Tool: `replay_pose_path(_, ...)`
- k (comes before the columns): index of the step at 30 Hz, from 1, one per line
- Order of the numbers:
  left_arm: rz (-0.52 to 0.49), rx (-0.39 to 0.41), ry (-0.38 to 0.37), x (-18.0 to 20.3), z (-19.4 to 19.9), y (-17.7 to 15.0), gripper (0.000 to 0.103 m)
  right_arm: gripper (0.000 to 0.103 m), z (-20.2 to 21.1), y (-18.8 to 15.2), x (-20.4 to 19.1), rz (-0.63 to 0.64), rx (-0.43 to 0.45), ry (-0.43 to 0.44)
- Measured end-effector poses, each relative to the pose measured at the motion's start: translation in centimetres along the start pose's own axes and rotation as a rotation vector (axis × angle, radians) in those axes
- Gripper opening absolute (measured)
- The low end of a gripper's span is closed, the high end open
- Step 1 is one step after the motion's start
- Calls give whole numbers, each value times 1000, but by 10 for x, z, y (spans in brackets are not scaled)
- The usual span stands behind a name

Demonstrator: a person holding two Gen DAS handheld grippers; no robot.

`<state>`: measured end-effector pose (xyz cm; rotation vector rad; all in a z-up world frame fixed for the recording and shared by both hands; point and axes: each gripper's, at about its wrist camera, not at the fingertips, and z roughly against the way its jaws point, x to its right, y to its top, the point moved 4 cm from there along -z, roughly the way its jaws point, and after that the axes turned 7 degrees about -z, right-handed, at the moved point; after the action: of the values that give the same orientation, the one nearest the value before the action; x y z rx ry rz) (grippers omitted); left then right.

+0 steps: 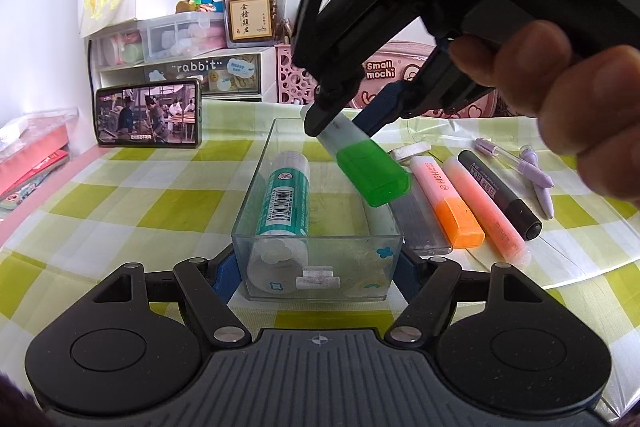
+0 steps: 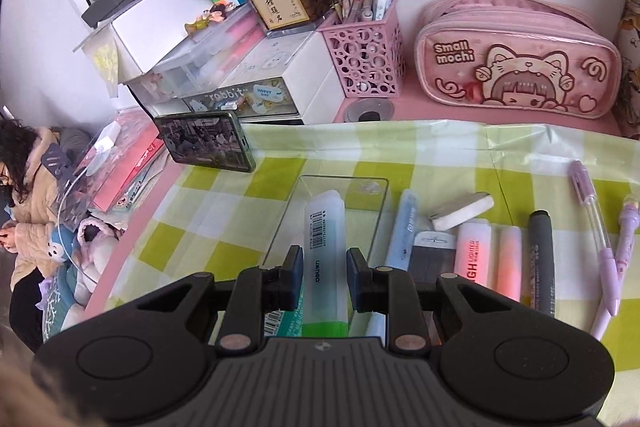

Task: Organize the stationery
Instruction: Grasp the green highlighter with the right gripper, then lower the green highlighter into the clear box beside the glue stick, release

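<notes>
A clear plastic box [image 1: 256, 187] stands on the checked cloth; a teal glue stick [image 1: 285, 203] lies inside on the left. My left gripper [image 1: 316, 267] is shut on the box's near end. My right gripper [image 1: 340, 123] is shut on a green-capped highlighter [image 1: 370, 173] and holds it tilted, cap down, over the box's right side. In the right wrist view the highlighter [image 2: 325, 251] lies between the right gripper's pads [image 2: 323, 277] above the box [image 2: 380, 183].
Right of the box lie an orange-capped highlighter [image 1: 448, 201], a pink highlighter [image 1: 490, 213], a black marker [image 1: 500, 193], purple pens [image 1: 532, 171], a white eraser [image 2: 462, 211] and a blue pen [image 2: 404, 227]. A phone [image 1: 148, 117], drawers, pink pen basket [image 2: 364, 61] and pink pencil case [image 2: 516, 63] stand behind.
</notes>
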<state>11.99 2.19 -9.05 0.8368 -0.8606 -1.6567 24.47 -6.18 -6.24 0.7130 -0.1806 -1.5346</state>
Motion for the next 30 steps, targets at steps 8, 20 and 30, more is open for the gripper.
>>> replay_pose_path(8,2,2,-3,-1,0,1,73,12,-20,0,-10,62,-37,-115)
replay_pose_path(20,5,3,-7,-1,-1,1,73,12,-23,5,-10,94,-27,-110)
replay_pose_path(30,4,4,-7,-1,-1,1,73,11,-55,30,-1,69,-53,-121)
